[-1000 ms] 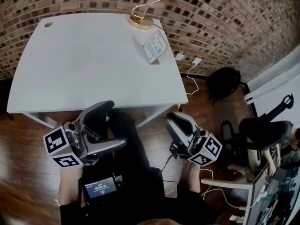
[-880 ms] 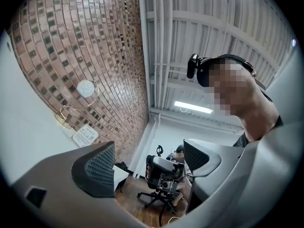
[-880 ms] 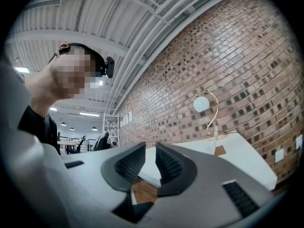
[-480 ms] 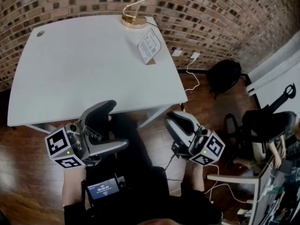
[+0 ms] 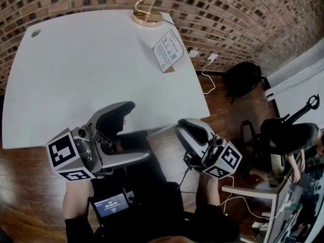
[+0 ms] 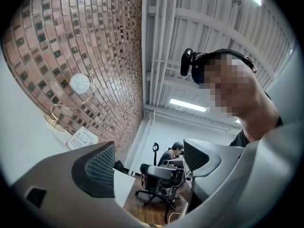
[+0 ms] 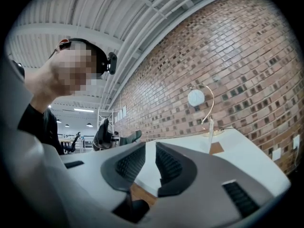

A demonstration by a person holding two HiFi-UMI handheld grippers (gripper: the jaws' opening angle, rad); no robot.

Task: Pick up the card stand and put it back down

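The card stand (image 5: 168,50), a white printed card on a small brown base, stands upright near the far right edge of the white table (image 5: 76,75). It also shows in the left gripper view as the card stand (image 6: 81,139), and edge-on in the right gripper view as the card stand (image 7: 210,137). My left gripper (image 5: 132,134) is at the table's near edge, its jaws wide open and empty; one jaw overlaps the edge. My right gripper (image 5: 188,131) hangs off the near right corner, far from the stand. Only a narrow gap separates its jaws and nothing is in it.
A gold lamp base (image 5: 147,17) stands behind the card stand and a cable hole (image 5: 35,33) marks the far left corner. On the wooden floor to the right are a black bag (image 5: 243,87), cables (image 5: 210,59) and an office chair (image 5: 286,135). A brick wall backs the table.
Both grippers have moved towards the table; the left one now overlaps its near edge. The jaws look unchanged and the card stand has not moved on the table.
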